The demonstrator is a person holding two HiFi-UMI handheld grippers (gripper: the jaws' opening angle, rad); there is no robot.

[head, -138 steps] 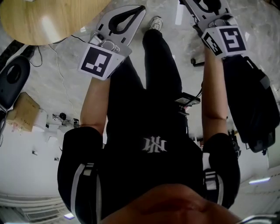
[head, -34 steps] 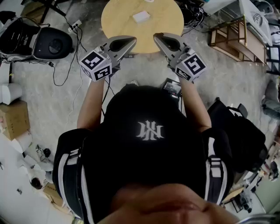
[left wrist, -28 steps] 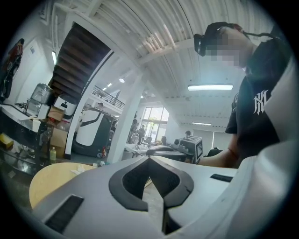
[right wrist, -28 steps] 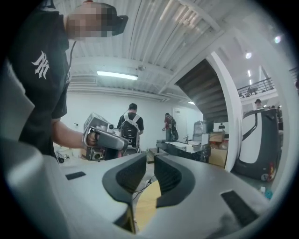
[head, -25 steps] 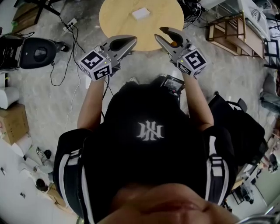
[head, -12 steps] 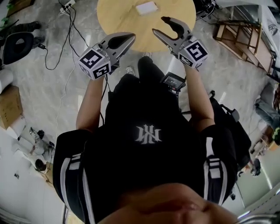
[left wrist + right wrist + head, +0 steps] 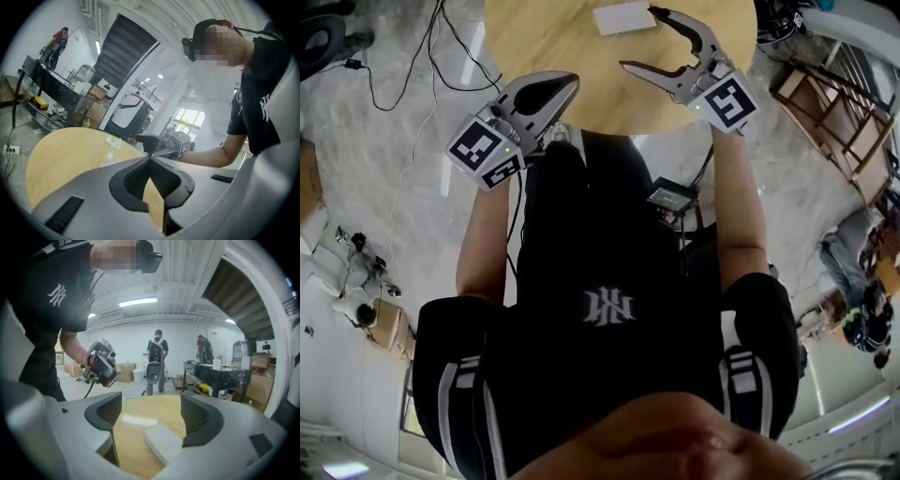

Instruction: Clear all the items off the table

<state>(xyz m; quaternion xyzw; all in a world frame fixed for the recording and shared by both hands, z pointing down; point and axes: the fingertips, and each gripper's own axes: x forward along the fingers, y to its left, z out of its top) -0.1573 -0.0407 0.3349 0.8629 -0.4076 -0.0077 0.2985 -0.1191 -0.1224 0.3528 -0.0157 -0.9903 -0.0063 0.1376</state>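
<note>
the right gripper (image 7: 639,38) has just been opening its jaws, and now they stand wide apart with nothing held in them. a small white box (image 7: 623,17) lies flat on the round wooden table (image 7: 546,36), close in front of those open jaws, and nothing touches it. the left gripper (image 7: 570,82) is closed tight on nothing, by the near edge of the table.
</note>
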